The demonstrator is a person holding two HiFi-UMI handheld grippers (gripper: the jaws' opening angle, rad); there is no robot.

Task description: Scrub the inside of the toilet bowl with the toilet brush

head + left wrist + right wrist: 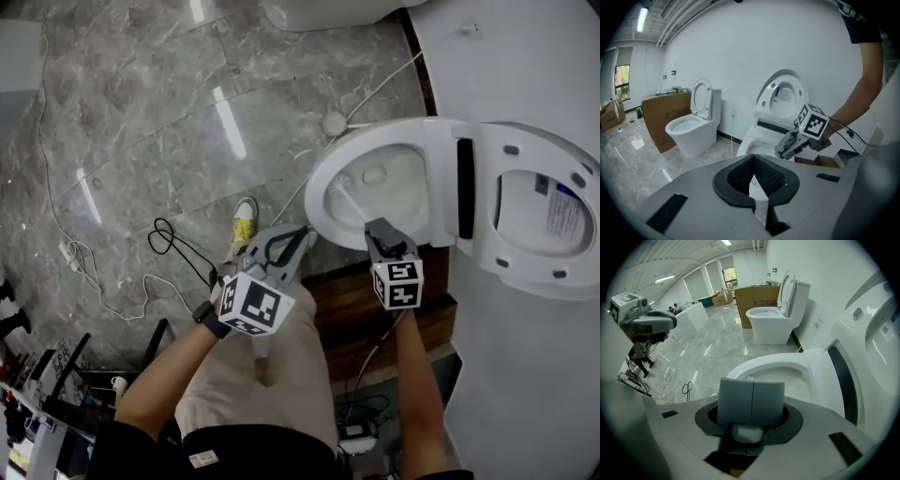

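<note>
Brush [349,206] clamped in closed jaws of right hand-held gripper [378,230], head down inside bowl [412,129] at right, scrubbing seemingly under way, extent unclear; left hand-held gripper [298,236] tips together, empty, just left of bowl.

Right gripper [751,386]: the two grey jaw plates are pressed flat together, with the rounded white end of the toilet brush handle [747,433] clamped just behind them. Directly ahead is the open toilet bowl [778,363], its raised seat and lid [876,329] standing at right. Farther off on the grey marble floor [712,345], a second toilet [771,324] with its lid up stands beside a cardboard box [757,298]; the left gripper [661,323] shows at upper left.
</note>
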